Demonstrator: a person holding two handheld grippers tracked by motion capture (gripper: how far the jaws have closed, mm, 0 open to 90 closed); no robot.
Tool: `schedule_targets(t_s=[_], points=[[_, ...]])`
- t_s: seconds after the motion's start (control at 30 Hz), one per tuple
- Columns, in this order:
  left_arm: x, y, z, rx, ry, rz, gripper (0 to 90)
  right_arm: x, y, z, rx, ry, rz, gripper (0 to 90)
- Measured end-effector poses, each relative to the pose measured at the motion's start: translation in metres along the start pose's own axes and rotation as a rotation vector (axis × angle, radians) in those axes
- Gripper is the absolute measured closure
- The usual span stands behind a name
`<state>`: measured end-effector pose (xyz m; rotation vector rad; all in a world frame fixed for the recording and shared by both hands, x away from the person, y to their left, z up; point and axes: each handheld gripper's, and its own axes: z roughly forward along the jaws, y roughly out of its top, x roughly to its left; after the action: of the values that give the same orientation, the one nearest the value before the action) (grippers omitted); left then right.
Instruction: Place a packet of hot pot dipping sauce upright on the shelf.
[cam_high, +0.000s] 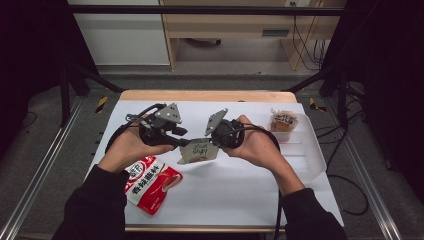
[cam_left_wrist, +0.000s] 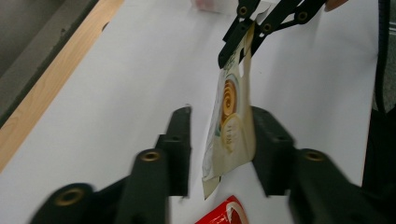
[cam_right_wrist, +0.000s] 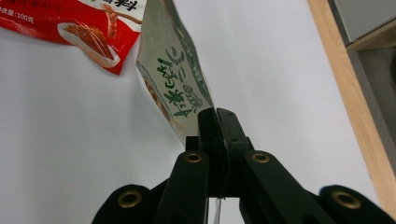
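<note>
A pale snack pouch (cam_high: 199, 150) with green writing hangs in the air over the white table (cam_high: 235, 195), between two hand-held grippers. My right gripper (cam_high: 212, 142) is shut on one edge of it; in the right gripper view the jaws (cam_right_wrist: 218, 112) pinch the pouch (cam_right_wrist: 180, 88) tightly. My left gripper (cam_high: 185, 143) is at the pouch's other end. In the left gripper view its jaws (cam_left_wrist: 222, 114) stand apart around the pouch (cam_left_wrist: 231, 126), with a clear gap on the left side. The right gripper (cam_left_wrist: 236, 51) shows farther off there, clamped on the top edge.
A red sauce packet (cam_high: 150, 182) lies flat on the table at the front left, under the left forearm. At the right stands a clear plastic tray (cam_high: 312, 157) with an orange-and-white packet (cam_high: 283, 121) at its far end. A wooden edge (cam_high: 207, 95) borders the table's far side.
</note>
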<state>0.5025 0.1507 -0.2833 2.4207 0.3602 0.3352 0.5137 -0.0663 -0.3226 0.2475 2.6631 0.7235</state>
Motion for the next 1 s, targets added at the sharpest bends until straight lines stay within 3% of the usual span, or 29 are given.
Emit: schedule_targets(t_s=[0.1,0.27,0.7,1.0], points=[[0.0,-0.003,-0.003,-0.006,0.029,-0.013,42.4,-0.006,0.001,-0.009,0.005,-0.016,-0.014,90.0],[0.001,-0.007,-0.005,-0.027,0.034,-0.032,32.9,-0.013,0.0,-0.022,0.016,-0.037,-0.015,90.0],[0.0,-0.015,-0.002,-0.034,0.04,-0.049,29.5,-0.013,-0.009,-0.012,0.051,-0.051,0.01,90.0],[-0.004,-0.024,-0.001,-0.011,0.064,-0.045,24.5,-0.018,-0.017,-0.021,0.056,-0.061,0.031,90.0]])
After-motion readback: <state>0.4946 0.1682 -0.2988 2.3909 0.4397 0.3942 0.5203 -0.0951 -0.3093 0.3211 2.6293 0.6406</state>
